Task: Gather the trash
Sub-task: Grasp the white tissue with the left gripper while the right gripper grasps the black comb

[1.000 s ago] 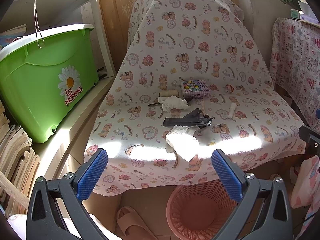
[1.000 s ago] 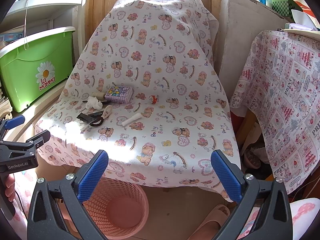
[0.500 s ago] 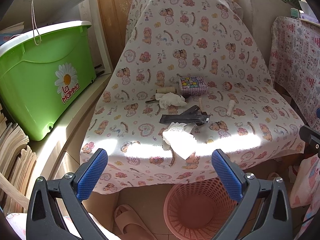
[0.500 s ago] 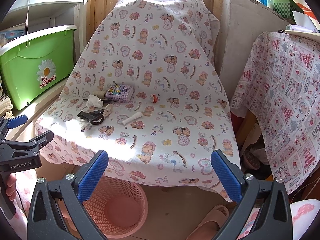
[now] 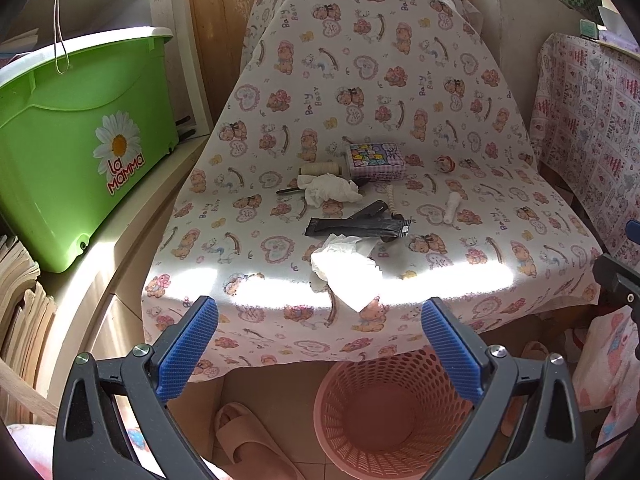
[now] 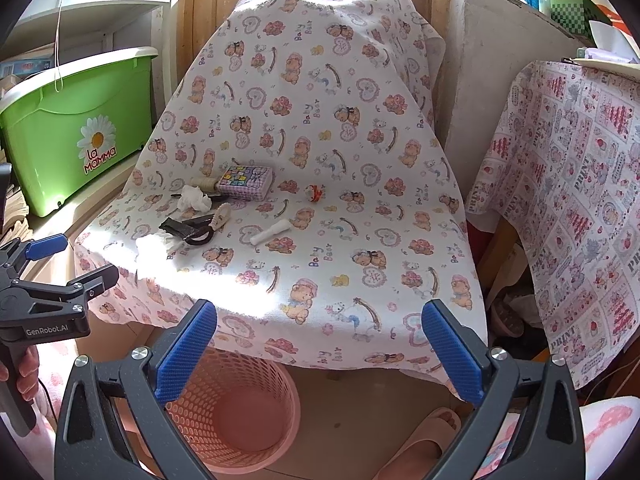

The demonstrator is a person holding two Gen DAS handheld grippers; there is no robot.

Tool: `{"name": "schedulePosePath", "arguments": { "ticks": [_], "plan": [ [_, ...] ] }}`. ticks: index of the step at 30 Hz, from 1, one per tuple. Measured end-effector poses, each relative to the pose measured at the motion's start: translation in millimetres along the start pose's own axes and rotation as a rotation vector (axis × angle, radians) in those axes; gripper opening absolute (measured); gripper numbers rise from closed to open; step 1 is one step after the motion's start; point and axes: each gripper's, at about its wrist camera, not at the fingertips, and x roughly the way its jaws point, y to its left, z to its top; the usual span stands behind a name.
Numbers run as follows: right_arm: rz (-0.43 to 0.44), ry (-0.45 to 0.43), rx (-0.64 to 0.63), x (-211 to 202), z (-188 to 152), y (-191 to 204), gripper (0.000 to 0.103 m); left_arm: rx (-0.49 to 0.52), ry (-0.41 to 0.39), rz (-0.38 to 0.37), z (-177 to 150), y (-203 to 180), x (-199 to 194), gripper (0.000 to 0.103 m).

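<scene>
Where a bear-print cloth covers the worktop (image 5: 280,184), 2 crumpled white tissues lie: 1 large at the sunlit front edge (image 5: 346,270), 1 smaller farther back (image 5: 330,190) beside a cream thread spool (image 5: 320,168) and a pastel patterned box (image 5: 376,162). Between them: black scissors with a dark sheath (image 5: 356,224). On the floor below the front edge: 1 round pink perforated plastic basket (image 5: 384,416). Left hand-held gripper (image 5: 320,352) and right hand-held gripper (image 6: 320,354): blue pads spread wide, nothing held, both hovering short of the worktop.
</scene>
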Motion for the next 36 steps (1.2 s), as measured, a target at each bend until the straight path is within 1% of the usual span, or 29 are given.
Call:
{"name": "schedulePosePath", "arguments": {
  "ticks": [2, 3, 4, 6, 7, 8, 9, 10, 11, 12, 13, 14, 15, 16, 17, 18, 20, 22, 24, 26, 28, 29, 30, 31, 32, 33, 35, 36],
  "plan": [
    [-0.016, -0.011, -0.003, -1.4, -1.3, 1.6, 0.102, 0.0, 0.013, -0.003, -0.7, -0.9, 4.9, 0.097],
    [-0.024, -0.012, -0.011, -1.3, -1.8, 2.9, 0.095, -0.009, 0.02, -0.001, -0.7, 0.4, 8.7, 0.097],
    [-0.026, -0.004, -0.018, -0.2, -2.3, 4.0, 0.091, -0.026, 0.021, -0.007, 0.0, 2.9, 11.9, 0.097],
    [-0.007, 0.025, -0.02, 4.2, -3.7, 5.2, 0.079, -0.065, 0.008, -0.046, 2.4, 8.4, 15.9, 0.097],
    [0.007, 0.038, -0.016, 6.1, -4.7, 5.6, 0.076, -0.085, 0.001, -0.06, 4.1, 10.6, 17.4, 0.097],
    [0.023, 0.052, -0.013, 8.2, -5.3, 6.5, 0.07, -0.1, -0.006, -0.063, 6.2, 12.1, 18.8, 0.097],
    [0.045, 0.068, -0.015, 10.9, -5.8, 7.6, 0.061, -0.107, -0.011, -0.059, 8.8, 12.5, 20.6, 0.097],
    [0.065, 0.084, -0.021, 13.7, -5.7, 9.5, 0.055, -0.104, -0.01, -0.051, 11.3, 12.2, 23.6, 0.097],
    [0.08, 0.103, -0.029, 17.8, -5.8, 11.5, 0.044, -0.096, -0.004, -0.043, 13.8, 11.8, 28.0, 0.097],
    [0.097, 0.117, -0.038, 21.5, -5.7, 13.9, 0.037, -0.094, 0.005, -0.027, 16.2, 13.1, 33.9, 0.098],
    [0.111, 0.127, -0.042, 24.8, -5.8, 16.2, 0.032, -0.111, 0.017, -0.009, 18.1, 16.8, 40.3, 0.097],
    [0.119, 0.133, -0.044, 28.3, -5.9, 18.4, 0.024, -0.132, 0.032, -0.02, 19.6, 20.6, 44.8, 0.096],
    [0.124, 0.139, -0.047, 30.8, -6.4, 20.6, 0.022, -0.153, 0.047, -0.074, 21.1, 25.9, 49.4, 0.094],
    [0.127, 0.143, -0.051, 32.6, -7.3, 22.8, 0.022, -0.167, 0.052, -0.118, 22.0, 28.9, 51.1, 0.088],
    [0.128, 0.145, -0.056, 33.6, -8.1, 24.5, 0.022, -0.179, 0.052, -0.139, 22.1, 31.1, 52.0, 0.085],
    [0.126, 0.146, -0.06, 34.0, -9.0, 25.6, 0.022, -0.188, 0.054, -0.144, 21.7, 31.8, 53.3, 0.082],
    [0.125, 0.155, -0.07, 35.9, -9.9, 27.9, 0.022, -0.184, 0.083, -0.176, 19.4, 30.3, 60.2, 0.071],
    [0.127, 0.167, -0.072, 39.5, -10.4, 29.5, 0.022, -0.184, 0.097, -0.185, 16.0, 26.7, 66.9, 0.044],
    [0.115, 0.165, -0.065, 41.7, -10.5, 29.8, 0.023, -0.18, 0.068, -0.182, 14.7, 22.9, 67.3, 0.031],
    [0.108, 0.167, -0.064, 44.5, -10.2, 30.1, 0.023, -0.161, 0.07, -0.19, 16.3, 16.9, 70.1, 0.032],
    [0.108, 0.171, -0.06, 46.8, -10.0, 29.6, 0.027, -0.144, 0.088, -0.153, 16.8, 11.7, 75.1, 0.032],
    [0.105, 0.169, -0.056, 47.5, -9.7, 28.9, 0.035, -0.149, 0.092, -0.152, 15.7, 11.5, 76.8, 0.032],
    [0.101, 0.164, -0.052, 47.4, -9.2, 28.2, 0.046, -0.159, 0.097, -0.156, 15.0, 12.5, 77.8, 0.032],
    [0.096, 0.152, -0.054, 46.7, -7.5, 28.2, 0.051, -0.166, 0.096, -0.161, 15.4, 13.9, 77.2, 0.028],
    [0.093, 0.136, -0.066, 46.0, -3.8, 29.4, 0.057, -0.176, 0.095, -0.177, 16.1, 16.4, 76.1, 0.018],
    [0.094, 0.118, -0.09, 45.4, 1.3, 31.5, 0.059, -0.191, 0.094, -0.183, 17.3, 20.0, 74.5, 0.008],
    [0.091, 0.071, -0.132, 43.0, 12.6, 35.9, 0.062, -0.238, 0.079, -0.183, 19.6, 29.2, 68.1, 0.007],
    [0.087, 0.048, -0.132, 42.2, 17.5, 35.9, 0.067, -0.265, 0.072, -0.197, 21.3, 35.3, 63.8, 0.007]
  ]
}}
